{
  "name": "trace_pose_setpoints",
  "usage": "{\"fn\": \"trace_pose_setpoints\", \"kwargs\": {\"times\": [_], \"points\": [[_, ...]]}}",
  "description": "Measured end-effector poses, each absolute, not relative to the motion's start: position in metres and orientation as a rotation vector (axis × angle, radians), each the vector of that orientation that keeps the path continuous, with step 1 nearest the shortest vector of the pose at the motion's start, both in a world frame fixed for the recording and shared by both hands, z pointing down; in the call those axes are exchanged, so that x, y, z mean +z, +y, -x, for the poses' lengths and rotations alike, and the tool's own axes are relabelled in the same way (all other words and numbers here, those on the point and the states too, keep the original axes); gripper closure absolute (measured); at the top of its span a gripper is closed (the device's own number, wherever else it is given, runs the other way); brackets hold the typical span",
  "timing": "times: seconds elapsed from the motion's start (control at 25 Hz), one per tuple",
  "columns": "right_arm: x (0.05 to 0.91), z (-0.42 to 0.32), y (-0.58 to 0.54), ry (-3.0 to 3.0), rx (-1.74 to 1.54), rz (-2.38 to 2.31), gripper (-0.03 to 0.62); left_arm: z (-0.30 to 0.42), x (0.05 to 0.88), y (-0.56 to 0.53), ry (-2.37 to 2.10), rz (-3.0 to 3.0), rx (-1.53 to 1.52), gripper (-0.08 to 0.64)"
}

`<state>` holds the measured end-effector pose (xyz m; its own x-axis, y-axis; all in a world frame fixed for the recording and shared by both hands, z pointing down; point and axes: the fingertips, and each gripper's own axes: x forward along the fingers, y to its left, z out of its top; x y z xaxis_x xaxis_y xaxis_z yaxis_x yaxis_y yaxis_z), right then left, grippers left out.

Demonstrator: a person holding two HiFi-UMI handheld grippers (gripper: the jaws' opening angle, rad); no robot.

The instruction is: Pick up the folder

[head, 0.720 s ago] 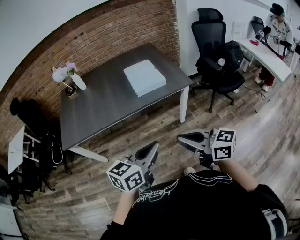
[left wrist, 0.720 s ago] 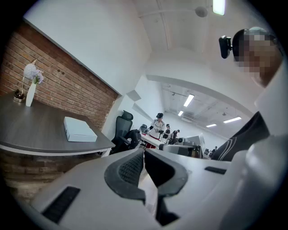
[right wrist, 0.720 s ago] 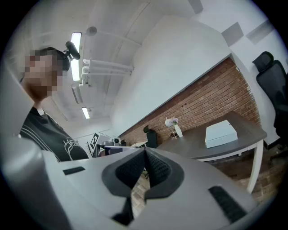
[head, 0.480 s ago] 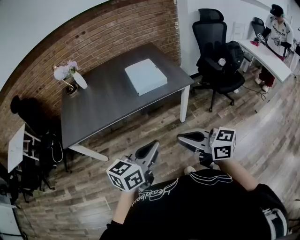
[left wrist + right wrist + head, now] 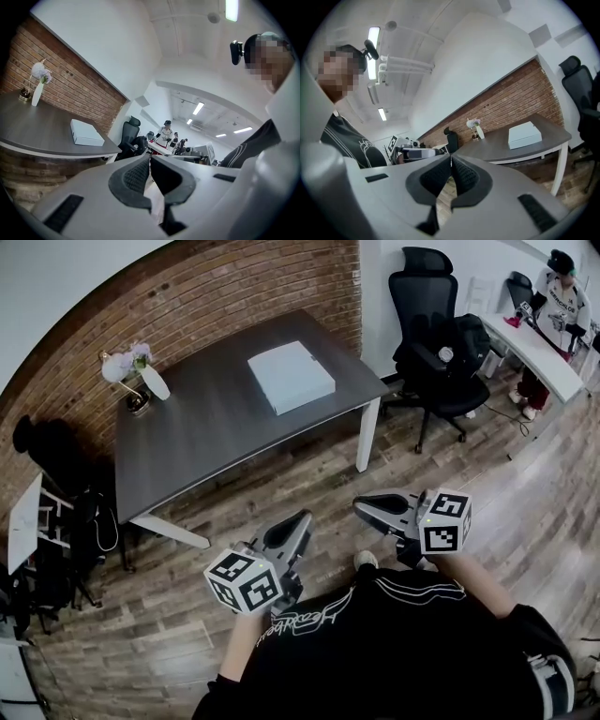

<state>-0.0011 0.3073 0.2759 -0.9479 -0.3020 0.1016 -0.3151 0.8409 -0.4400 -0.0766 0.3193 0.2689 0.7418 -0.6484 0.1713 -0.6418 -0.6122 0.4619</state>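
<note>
Head view, read left to right: dark clutter (image 5: pixel 56 540) sits on the wood floor (image 5: pixel 281 484) by a curved brick wall (image 5: pixel 234 287). Next comes one dark grey table (image 5: pixel 197 442) with one white vase (image 5: pixel 153 382) holding a pale flower near its left end. One folder (image 5: pixel 291 377) (white and thick, almost box-like) lies flat toward the table's right end, touched by nothing. Nearer the wearer are two grippers, each with a marker cube. The left gripper (image 5: pixel 298 519) and the right gripper (image 5: pixel 362 508) are both held over the floor, well apart from the table. Right of the table stands one black office chair (image 5: pixel 433 338) with dark things on its seat. Beyond it is one white desk (image 5: pixel 539 357), where one person (image 5: pixel 561 298) stands. The left gripper view shows what the head view cannot: the left gripper (image 5: pixel 150 157) has its ribbed pads pressed together with nothing between them. It also shows the folder (image 5: pixel 86 133) side-on near the table edge, and a few people (image 5: pixel 166 132) at the far desk rather than one. The right gripper view shows the right gripper (image 5: pixel 451 162) likewise pressed together and empty. There the folder (image 5: pixel 524 134) appears to the right, and only this view catches the vase and folder from the table's near side.
</note>
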Motion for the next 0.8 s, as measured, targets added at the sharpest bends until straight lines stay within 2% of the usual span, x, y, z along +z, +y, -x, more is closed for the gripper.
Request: {"fn": "trace_pose_setpoints", "kwargs": {"times": [0.36, 0.8], "points": [[0.293, -0.005, 0.229, -2.987, 0.754, -0.545, 0.594, 0.084, 0.288, 0.245, -1.023, -2.385, -0.011, 0.549], [0.312, -0.028, 0.048, -2.989, 0.833, -0.496, 0.594, 0.061, 0.315, 0.062, -1.044, -2.322, 0.007, 0.548]]}}
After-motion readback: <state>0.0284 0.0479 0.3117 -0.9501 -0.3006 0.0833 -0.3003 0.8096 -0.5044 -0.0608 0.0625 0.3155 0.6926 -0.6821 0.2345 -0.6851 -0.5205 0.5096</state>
